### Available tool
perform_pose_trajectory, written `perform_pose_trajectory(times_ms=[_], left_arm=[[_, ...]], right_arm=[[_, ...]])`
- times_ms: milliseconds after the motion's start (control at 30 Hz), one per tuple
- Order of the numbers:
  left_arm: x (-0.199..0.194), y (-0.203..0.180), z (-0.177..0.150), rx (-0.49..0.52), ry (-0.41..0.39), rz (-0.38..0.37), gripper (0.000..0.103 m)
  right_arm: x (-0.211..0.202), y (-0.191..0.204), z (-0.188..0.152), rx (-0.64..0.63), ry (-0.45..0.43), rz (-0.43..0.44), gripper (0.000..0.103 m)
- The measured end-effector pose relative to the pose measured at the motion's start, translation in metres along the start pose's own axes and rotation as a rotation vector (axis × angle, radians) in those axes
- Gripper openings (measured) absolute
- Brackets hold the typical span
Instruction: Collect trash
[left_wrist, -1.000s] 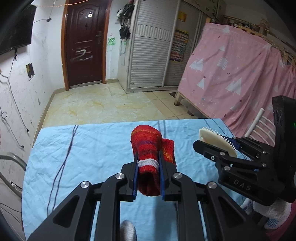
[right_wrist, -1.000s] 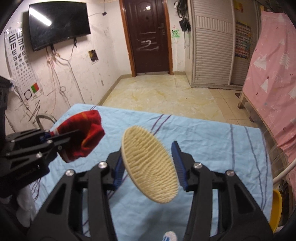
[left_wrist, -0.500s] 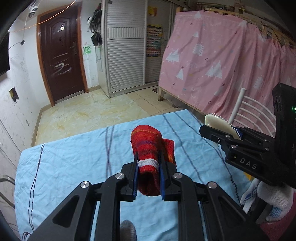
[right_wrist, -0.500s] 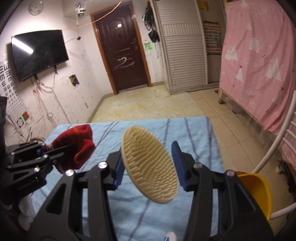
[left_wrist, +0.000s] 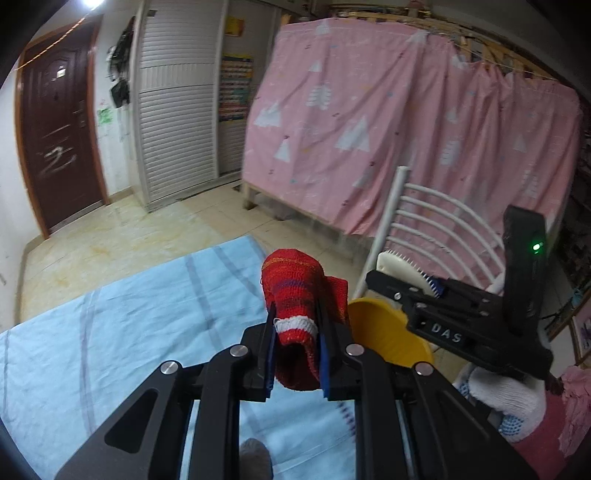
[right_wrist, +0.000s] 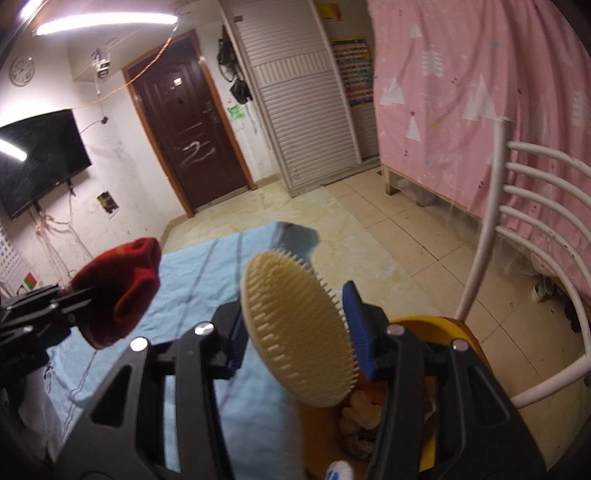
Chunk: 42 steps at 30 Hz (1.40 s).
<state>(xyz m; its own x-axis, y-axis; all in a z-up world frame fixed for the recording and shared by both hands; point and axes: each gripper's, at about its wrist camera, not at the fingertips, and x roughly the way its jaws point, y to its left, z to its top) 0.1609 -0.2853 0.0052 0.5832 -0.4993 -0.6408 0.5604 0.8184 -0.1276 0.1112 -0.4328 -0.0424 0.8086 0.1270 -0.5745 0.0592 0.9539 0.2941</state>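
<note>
Trash in hand: a red knitted sock (left_wrist: 295, 317) sits at the centre of the left wrist view, pinched between the blue pads of the left hand-held gripper (left_wrist: 295, 354), held above the blue-sheeted desk (left_wrist: 122, 332). In the right wrist view a cream oval brush (right_wrist: 299, 328) fills the middle, clamped edgewise by the right hand-held gripper (right_wrist: 295, 332), bristles facing the right pad. Lower right of that frame, a yellow bin (right_wrist: 469, 339) lies below the brush with lumpy scraps already inside; the gripper's own frame hides much of its mouth. A white metal chair back (right_wrist: 535, 206) rises at the right edge just behind the bin, with a pink curtain (right_wrist: 461, 74) beyond. From the left wrist view, the right gripper crosses the lower right, partly covering the bin rim. A white knit glove (left_wrist: 502, 391) shows beneath it.
</note>
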Motion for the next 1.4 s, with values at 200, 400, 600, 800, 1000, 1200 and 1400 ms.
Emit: perform_pose_trajectory(times_ms=[200, 400, 600, 800, 1000, 1200, 1400], left_arm=[[0.028, -0.038, 0.003, 0.039, 0.025, -0.043, 0.009], [0.053, -0.067, 0.004, 0.083, 0.067, -0.059, 0.009], [0.068, -0.082, 0.004, 0.115, 0.092, -0.058, 0.009], [0.073, -0.093, 0.004, 0.145, 0.118, -0.100, 0.026], [0.060, -0.089, -0.001, 0.139, 0.094, -0.104, 0.047], [0.037, -0.069, -0.003, 0.094, 0.066, -0.102, 0.047], [0.004, -0.042, -0.010, 0.049, 0.012, -0.068, 0.047]], right_arm=[[0.001, -0.041, -0.010, 0.058, 0.013, -0.026, 0.046], [0.012, -0.070, -0.019, 0.118, 0.037, -0.035, 0.049], [0.007, -0.091, -0.022, 0.173, 0.011, -0.049, 0.068], [-0.010, -0.099, -0.019, 0.210, -0.038, -0.065, 0.068], [-0.021, -0.084, -0.020, 0.202, -0.054, -0.074, 0.068], [-0.025, -0.062, -0.016, 0.160, -0.055, -0.063, 0.075], [-0.026, -0.027, -0.010, 0.092, -0.057, -0.049, 0.084]])
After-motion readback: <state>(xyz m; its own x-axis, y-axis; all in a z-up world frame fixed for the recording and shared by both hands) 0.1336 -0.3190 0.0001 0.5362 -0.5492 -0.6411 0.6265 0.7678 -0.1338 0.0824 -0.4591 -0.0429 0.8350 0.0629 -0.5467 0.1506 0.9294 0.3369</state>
